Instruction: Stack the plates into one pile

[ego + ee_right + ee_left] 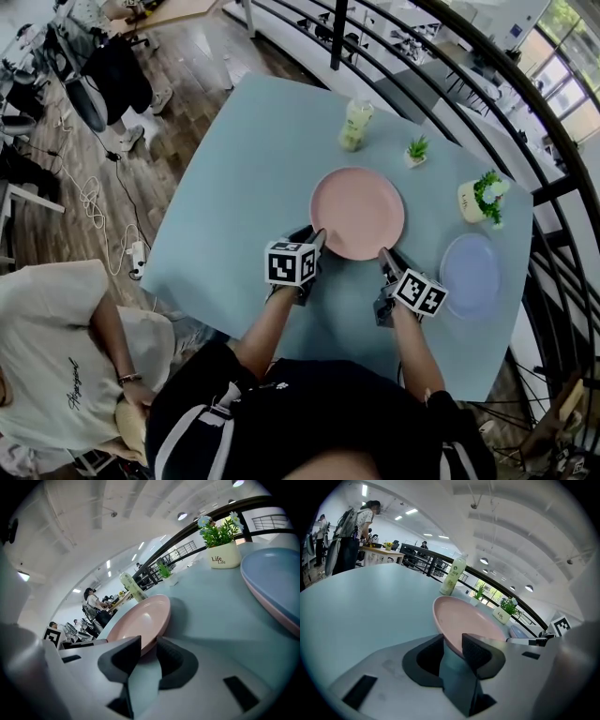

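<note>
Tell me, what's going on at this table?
A person stands at a table with a gripping tool in each hand. The left gripper and the right gripper are both at the near edge of the pink plate. Its rim sits between each one's fingers, though I can't tell whether they are pinching it yet. The blue plate lies apart to the right, so nothing is stacked so far.

head view: above the table point(253, 159)'s near edge, looking steeply down, whole top in frame | left gripper view: rides the left gripper point(452, 644), low and close at the pink plate point(464, 620)'s near rim, faces the far edge | right gripper view: rides the right gripper point(149, 646), same rim, faces the far left corner | shared by all three: pink plate, bottle point(453, 576)
</note>
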The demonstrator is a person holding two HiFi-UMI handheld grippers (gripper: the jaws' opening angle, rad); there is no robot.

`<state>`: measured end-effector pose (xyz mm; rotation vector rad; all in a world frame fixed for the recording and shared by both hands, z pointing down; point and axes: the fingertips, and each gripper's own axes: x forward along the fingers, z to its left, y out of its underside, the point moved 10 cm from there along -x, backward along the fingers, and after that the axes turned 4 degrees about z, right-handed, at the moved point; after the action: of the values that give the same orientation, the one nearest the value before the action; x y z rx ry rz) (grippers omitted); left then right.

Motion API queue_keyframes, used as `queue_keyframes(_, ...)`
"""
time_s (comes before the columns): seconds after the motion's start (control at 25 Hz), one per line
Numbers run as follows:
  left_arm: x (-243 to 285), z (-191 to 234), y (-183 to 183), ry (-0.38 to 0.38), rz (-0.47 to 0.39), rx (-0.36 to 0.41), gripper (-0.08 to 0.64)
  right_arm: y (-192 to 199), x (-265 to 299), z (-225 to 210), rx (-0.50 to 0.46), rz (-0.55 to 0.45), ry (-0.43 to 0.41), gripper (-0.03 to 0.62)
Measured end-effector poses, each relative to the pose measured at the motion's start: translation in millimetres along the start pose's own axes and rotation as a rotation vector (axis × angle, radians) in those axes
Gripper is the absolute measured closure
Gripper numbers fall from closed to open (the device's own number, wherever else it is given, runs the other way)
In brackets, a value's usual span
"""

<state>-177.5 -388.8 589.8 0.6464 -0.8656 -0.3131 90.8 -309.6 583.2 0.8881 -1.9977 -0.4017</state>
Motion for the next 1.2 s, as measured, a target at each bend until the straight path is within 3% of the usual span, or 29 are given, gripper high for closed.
queue_keyframes(1.2, -40.5, -86.4, 28.8, -0.024, -0.071, 0.061, 0.437, 9.9, -89.0, -21.6, -0.017, -0.061, -0.071, 0.491)
